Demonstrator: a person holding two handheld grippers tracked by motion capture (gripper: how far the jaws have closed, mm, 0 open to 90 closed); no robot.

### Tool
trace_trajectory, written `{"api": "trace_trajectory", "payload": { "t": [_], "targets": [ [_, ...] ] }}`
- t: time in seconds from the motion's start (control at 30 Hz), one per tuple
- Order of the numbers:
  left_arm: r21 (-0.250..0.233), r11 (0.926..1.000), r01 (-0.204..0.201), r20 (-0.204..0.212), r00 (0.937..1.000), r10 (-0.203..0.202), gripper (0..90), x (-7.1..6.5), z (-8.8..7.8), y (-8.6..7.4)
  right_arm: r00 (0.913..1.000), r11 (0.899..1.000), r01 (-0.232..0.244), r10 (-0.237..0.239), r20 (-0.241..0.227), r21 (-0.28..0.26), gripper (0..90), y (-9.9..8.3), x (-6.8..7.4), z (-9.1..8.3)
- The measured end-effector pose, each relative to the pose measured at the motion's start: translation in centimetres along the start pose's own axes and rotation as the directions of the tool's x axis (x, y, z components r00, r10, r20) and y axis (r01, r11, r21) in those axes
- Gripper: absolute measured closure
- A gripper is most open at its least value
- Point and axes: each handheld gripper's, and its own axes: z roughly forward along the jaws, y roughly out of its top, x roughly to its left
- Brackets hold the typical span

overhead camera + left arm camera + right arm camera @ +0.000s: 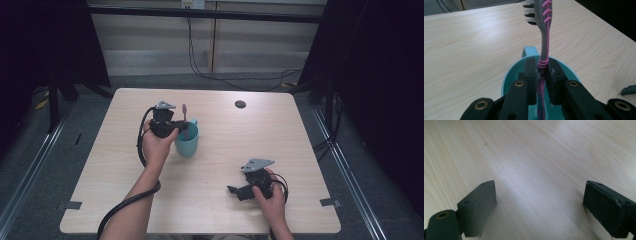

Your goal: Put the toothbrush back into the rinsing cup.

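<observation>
The left gripper [541, 75] squeezes a pink and grey toothbrush [544, 32] by its handle. The brush stands up with its bristles on top, and its bottom end is down inside a blue-green cup [187, 141]. The right gripper [539, 205] has its jaws wide apart, holding nothing, low over the wooden table [225, 145], well apart from the cup.

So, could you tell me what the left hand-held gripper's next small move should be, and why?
Probably open and release: the left hand-held gripper grips the grey-and-pink plastic toothbrush upright, its lower end already inside the round teal mug.
</observation>
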Motion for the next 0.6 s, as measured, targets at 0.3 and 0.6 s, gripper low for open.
{"api": "trace_trajectory", "payload": {
  "t": [0.3, 0.6],
  "targets": [
    [0.004, 1.0, 0.002, 0.001, 1.0, -0.002, 79.9, -0.03, 0.2, -0.11, 1.0, 1.0, 0.002, -0.002, 0.0, 0.001, 10.9, 0.0, -0.01, 0.0],
    [0.011, 0.9999, 0.005, 0.013, 0.9999, -0.005, 79.0, -0.12, 0.26, -0.11, 1.0, 1.0, 0.002, -0.002, 0.0, 0.001, 10.9, 0.0, 0.0, 0.0]
  ]
}}
